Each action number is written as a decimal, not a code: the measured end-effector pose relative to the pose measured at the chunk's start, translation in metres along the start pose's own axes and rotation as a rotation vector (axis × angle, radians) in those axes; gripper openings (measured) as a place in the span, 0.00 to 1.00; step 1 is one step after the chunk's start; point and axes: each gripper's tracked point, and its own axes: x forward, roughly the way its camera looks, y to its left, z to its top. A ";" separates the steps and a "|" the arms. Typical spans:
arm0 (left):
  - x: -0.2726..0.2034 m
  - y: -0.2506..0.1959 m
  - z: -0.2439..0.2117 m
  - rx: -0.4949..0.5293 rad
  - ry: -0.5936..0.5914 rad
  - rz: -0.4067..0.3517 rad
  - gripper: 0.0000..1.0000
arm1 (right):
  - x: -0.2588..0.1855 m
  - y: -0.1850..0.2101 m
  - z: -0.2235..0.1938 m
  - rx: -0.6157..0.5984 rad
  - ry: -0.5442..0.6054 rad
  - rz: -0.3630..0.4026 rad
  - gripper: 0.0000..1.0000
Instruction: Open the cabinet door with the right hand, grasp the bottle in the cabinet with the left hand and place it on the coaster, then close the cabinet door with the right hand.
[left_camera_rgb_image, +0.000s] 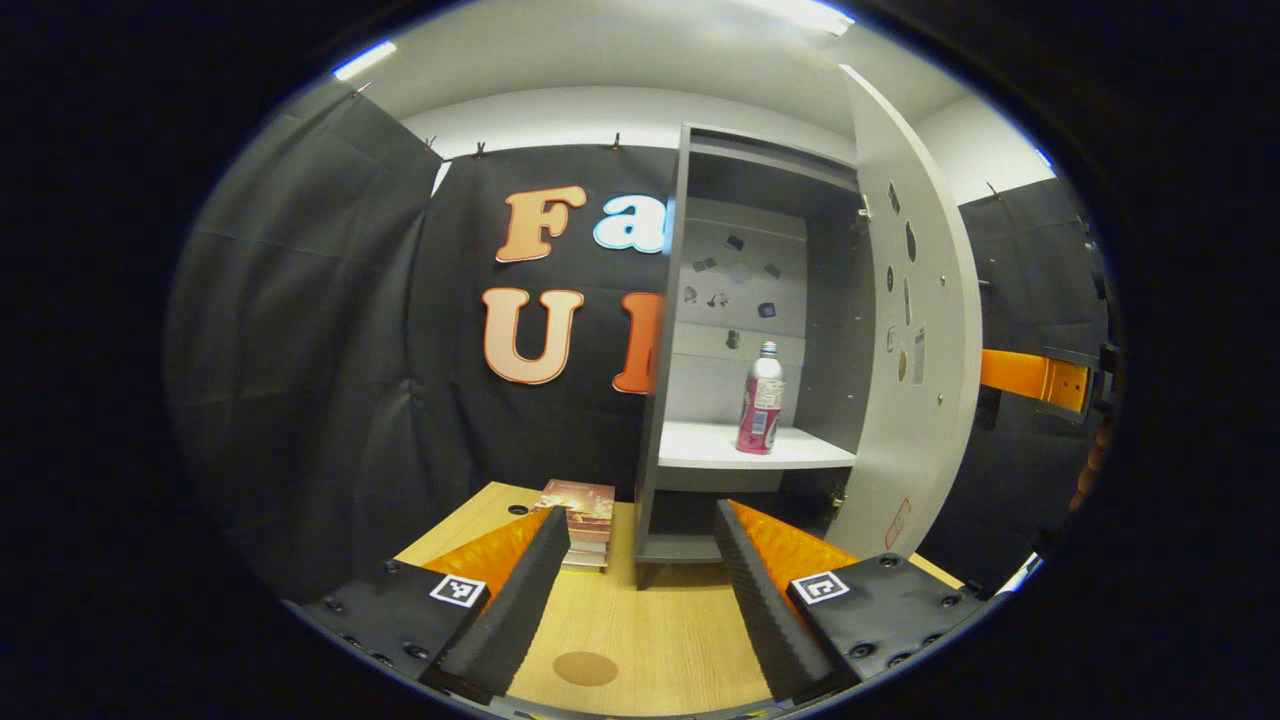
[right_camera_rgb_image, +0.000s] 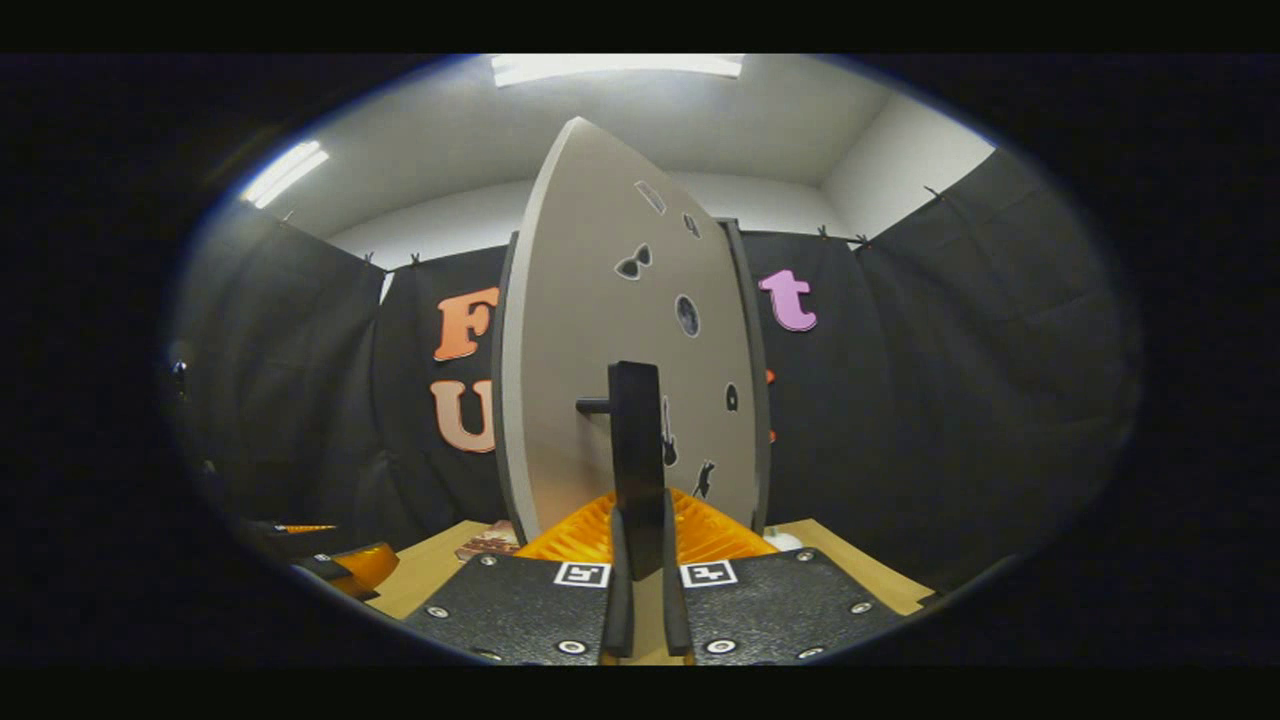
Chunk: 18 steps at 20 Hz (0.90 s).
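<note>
The grey cabinet (left_camera_rgb_image: 680, 330) stands on the wooden table with its door (left_camera_rgb_image: 915, 330) swung open to the right. A pink and white bottle (left_camera_rgb_image: 761, 400) stands upright on the white shelf (left_camera_rgb_image: 745, 448) inside. My left gripper (left_camera_rgb_image: 640, 545) is open, low over the table, well short of the cabinet. A round brown coaster (left_camera_rgb_image: 585, 668) lies on the table between its fingers. In the right gripper view the door (right_camera_rgb_image: 625, 380) faces me and my right gripper (right_camera_rgb_image: 640, 530) is shut on its black handle (right_camera_rgb_image: 636, 450). The right gripper's orange body (left_camera_rgb_image: 1035, 378) shows past the door.
A stack of books (left_camera_rgb_image: 582, 520) lies on the table (left_camera_rgb_image: 660, 630) left of the cabinet's foot. Black cloth walls close in the booth at the back and sides. The left gripper (right_camera_rgb_image: 335, 565) appears at the lower left of the right gripper view.
</note>
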 end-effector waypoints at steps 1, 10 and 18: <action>0.003 -0.008 0.003 0.006 -0.004 -0.018 0.96 | -0.004 -0.011 0.001 0.000 -0.004 -0.021 0.11; 0.021 -0.040 0.007 0.028 -0.023 -0.105 0.97 | -0.021 -0.105 0.003 -0.045 -0.029 -0.176 0.05; 0.035 -0.041 -0.002 0.022 0.001 -0.131 0.95 | -0.025 -0.127 -0.001 -0.075 -0.042 -0.177 0.00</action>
